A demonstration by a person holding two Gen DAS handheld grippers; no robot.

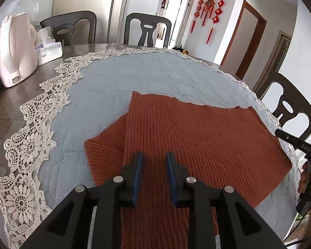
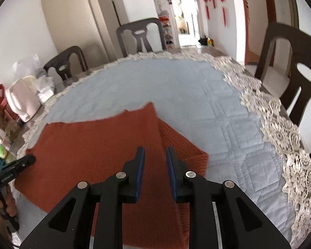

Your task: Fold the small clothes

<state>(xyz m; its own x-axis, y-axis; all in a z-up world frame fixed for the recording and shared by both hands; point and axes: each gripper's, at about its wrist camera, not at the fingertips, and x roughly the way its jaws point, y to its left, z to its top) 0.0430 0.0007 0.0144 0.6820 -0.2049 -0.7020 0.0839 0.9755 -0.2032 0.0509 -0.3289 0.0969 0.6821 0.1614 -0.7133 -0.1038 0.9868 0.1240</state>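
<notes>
On the quilted bench (image 1: 105,76), the rust knit (image 1: 197,132) lies part-folded; both tools, left (image 1: 154,157) and right (image 2: 155,152), hover slightly open and empty, so I'd pinch 2 matching corners squarely before folding again.

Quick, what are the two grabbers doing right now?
Left gripper: open, empty, above the orange knit cloth.
Right gripper: open, empty, above the same cloth.

A rust-orange ribbed knit garment (image 1: 186,137) lies flat on the pale blue quilted cloth (image 1: 118,76) covering the counter; it is partly folded, one layer lying over another; a lower layer juts out at each side, its ribs running at a different angle.
</notes>
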